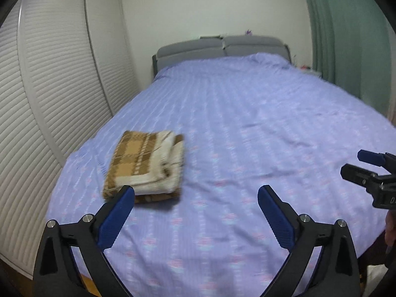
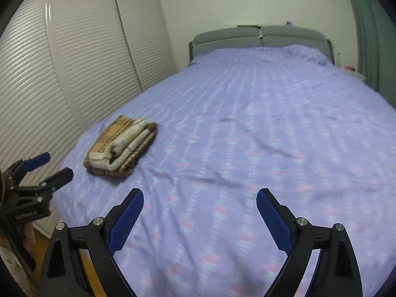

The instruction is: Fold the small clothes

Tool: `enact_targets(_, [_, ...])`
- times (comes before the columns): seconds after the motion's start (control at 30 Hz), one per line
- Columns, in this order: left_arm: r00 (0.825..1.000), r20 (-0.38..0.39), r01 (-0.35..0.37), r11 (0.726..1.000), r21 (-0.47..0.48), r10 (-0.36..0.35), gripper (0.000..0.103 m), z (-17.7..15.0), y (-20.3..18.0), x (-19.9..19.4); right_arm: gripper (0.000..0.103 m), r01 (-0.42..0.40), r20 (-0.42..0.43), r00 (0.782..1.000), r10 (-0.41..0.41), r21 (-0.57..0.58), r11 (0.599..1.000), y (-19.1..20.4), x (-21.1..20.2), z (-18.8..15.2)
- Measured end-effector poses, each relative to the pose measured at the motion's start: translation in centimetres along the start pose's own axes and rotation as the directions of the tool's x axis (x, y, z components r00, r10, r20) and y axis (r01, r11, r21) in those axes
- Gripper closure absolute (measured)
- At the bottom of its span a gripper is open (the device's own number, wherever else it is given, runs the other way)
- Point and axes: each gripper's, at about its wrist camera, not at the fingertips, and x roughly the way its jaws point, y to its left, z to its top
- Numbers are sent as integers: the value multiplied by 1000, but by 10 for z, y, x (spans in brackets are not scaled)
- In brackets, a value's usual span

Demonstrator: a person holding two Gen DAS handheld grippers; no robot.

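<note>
A folded brown-and-cream plaid garment (image 1: 146,163) lies flat near the left edge of the purple bed (image 1: 247,128). My left gripper (image 1: 196,193) hangs open above the bedspread just in front of it, nothing between its blue pads; its left fingertip overlaps the garment's near corner in the picture. In the right wrist view the same garment (image 2: 121,146) sits to the left and further off. My right gripper (image 2: 200,195) is open over bare bedspread (image 2: 247,123) and holds nothing. Each gripper shows at the edge of the other's view, the right gripper (image 1: 358,164) and the left gripper (image 2: 55,165).
White louvred closet doors (image 1: 57,94) run close along the bed's left side. A grey padded headboard (image 1: 222,47) stands at the far end, with a green curtain (image 1: 346,37) at the right. Wooden floor (image 2: 42,237) shows by the bed's near left corner.
</note>
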Motion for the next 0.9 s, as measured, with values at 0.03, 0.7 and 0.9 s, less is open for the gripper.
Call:
enact_targets(0.03, [1000,9,7,1000,-3,-7,1,1,-7,-5,9,17,9,1000,-17,-6,1000,-7,-12,-2])
enact_targets(0.7, [983,79,164,986,10,-165,0,5,-154,-100,9,163,141,976,-165,30,986,-106,-187,-40])
enact_targets(0.9, [982,83,170,985,22,-171,0,-2,-173,-112,9,175,151,972,-182,59,983,-127,-212,-56])
